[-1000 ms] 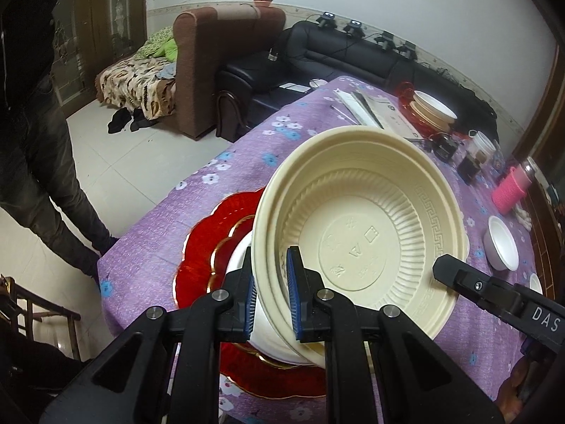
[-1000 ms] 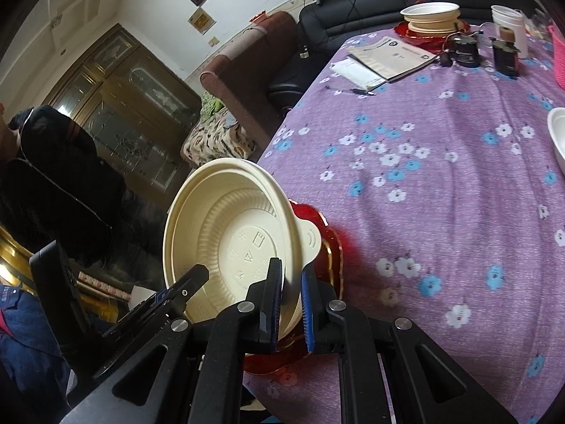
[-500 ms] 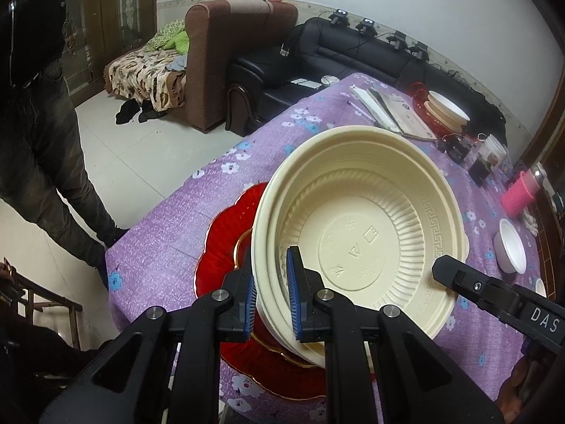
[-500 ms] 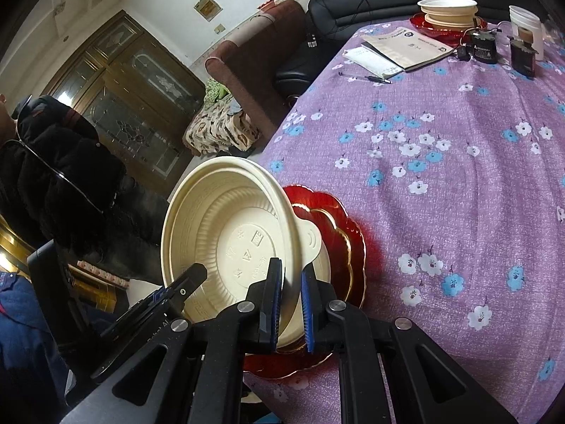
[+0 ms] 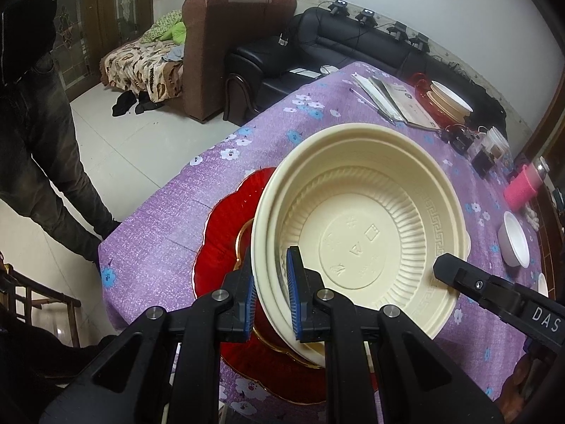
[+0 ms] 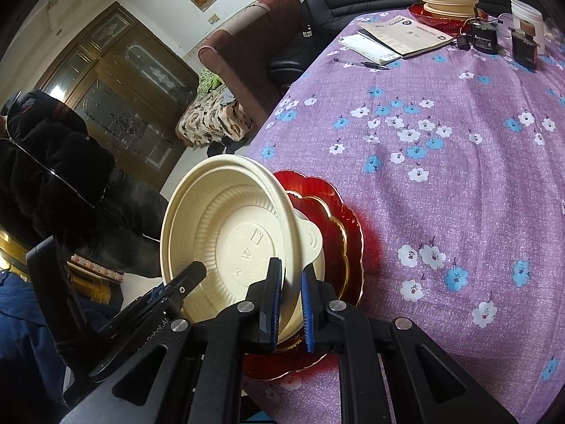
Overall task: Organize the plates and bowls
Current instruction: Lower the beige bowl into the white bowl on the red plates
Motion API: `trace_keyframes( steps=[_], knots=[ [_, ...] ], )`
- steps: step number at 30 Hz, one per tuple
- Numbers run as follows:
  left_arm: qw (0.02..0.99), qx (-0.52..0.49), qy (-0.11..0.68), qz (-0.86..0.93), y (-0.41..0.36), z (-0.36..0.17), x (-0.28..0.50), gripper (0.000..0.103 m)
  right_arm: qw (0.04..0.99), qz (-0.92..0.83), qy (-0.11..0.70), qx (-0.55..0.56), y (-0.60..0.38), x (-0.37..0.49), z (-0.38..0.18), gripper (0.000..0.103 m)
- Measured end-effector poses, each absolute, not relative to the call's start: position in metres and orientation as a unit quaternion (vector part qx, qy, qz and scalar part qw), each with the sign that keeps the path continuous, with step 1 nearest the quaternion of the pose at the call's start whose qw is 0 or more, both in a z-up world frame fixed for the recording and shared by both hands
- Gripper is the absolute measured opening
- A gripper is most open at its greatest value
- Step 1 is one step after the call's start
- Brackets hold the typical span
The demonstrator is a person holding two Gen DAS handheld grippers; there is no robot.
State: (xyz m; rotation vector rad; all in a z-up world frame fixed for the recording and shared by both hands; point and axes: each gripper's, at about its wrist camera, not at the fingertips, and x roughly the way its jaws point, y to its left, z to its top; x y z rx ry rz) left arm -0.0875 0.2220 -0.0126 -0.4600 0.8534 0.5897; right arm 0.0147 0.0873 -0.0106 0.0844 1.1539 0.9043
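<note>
A large cream plastic bowl (image 5: 356,247) is held tilted above a red scalloped plate (image 5: 226,247) on the purple floral tablecloth. My left gripper (image 5: 271,296) is shut on the bowl's near rim. My right gripper (image 6: 291,300) is shut on the opposite rim of the same bowl (image 6: 229,233), over the red plate (image 6: 339,233). The right gripper's finger also shows in the left wrist view (image 5: 494,293). A cream rim shows under the bowl; I cannot tell whether it is a second bowl.
A second stack of cream bowls on a red plate (image 6: 448,0) stands at the table's far end, with booklets (image 6: 402,37), a pen, black devices and a cup. A small white bowl (image 5: 513,243) and pink cup (image 5: 522,187) sit right. A person stands left.
Both grippers have lifted the cream bowl higher above the red plate, still holding its rims. More of the red plate and table edge shows.
</note>
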Motion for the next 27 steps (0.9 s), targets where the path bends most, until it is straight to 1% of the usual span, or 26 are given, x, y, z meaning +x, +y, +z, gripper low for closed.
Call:
trace_keyframes(
  steps=[27],
  knots=[
    [0.837,-0.225,0.418,0.273,0.2268,-0.0215,-0.0829,0.013,0.740,0.403,0.537,0.032,0.0914,0.0179,-0.0166,0.010]
  ],
)
